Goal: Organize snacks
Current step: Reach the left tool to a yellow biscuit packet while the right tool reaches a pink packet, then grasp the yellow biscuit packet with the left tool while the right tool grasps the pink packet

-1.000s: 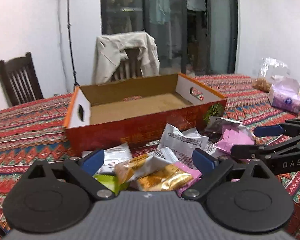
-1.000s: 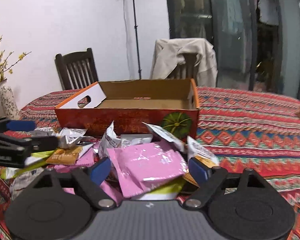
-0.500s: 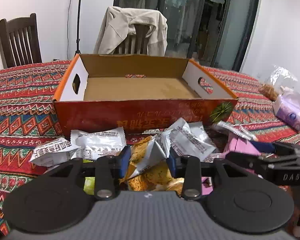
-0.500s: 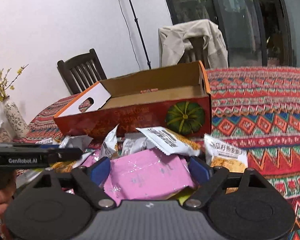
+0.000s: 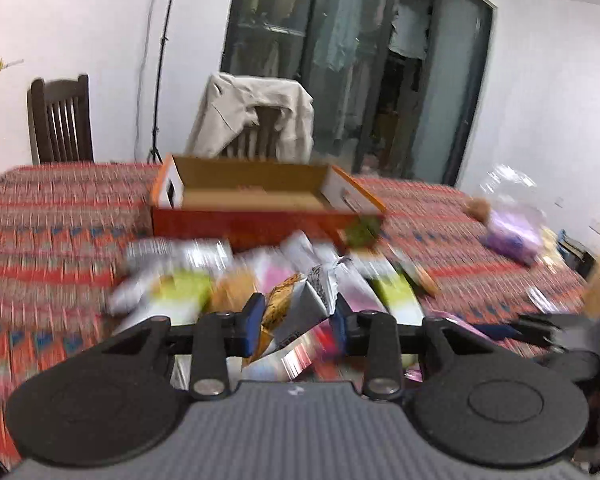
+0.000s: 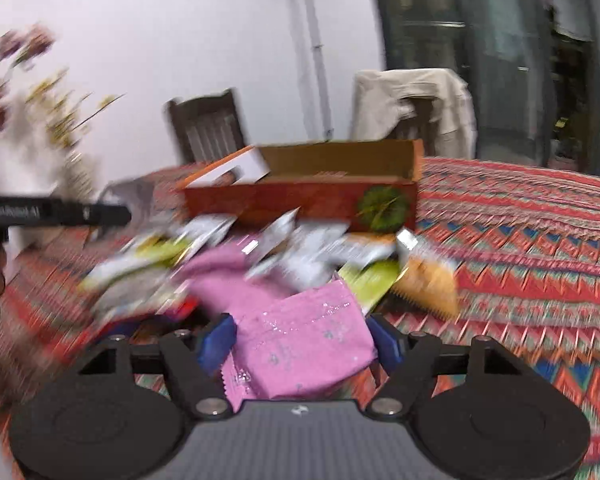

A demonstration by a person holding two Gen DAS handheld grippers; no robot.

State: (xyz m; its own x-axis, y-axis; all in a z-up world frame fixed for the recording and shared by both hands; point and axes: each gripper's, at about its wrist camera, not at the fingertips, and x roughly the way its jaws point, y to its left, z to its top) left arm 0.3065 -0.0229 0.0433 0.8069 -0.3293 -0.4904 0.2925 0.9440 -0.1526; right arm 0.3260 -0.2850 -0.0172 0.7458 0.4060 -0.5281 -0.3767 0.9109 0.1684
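An open orange cardboard box [image 5: 260, 222] [image 6: 300, 200] stands on the patterned tablecloth, and nothing shows on the part of its floor that I can see. In front of it lies a blurred pile of snack packets [image 5: 188, 280] [image 6: 300, 256]. My left gripper [image 5: 296, 314] is shut on a silver and orange snack packet [image 5: 300, 300], held above the pile. My right gripper [image 6: 302, 338] has its jaws closing on a pink snack packet [image 6: 300, 360] that fills the gap between both pads. In the left wrist view the right gripper [image 5: 540, 328] shows at the right edge.
A chair draped with a beige jacket [image 5: 256, 116] and a dark wooden chair [image 5: 60, 120] stand behind the table. A purple tissue pack [image 5: 516, 234] and a clear bag lie at the right. A vase of flowers [image 6: 72, 160] stands at the left.
The left jaws went from wide open to shut on the silver and orange packet and drew back from the box. The right jaws narrowed onto the pink packet and it lifted with them.
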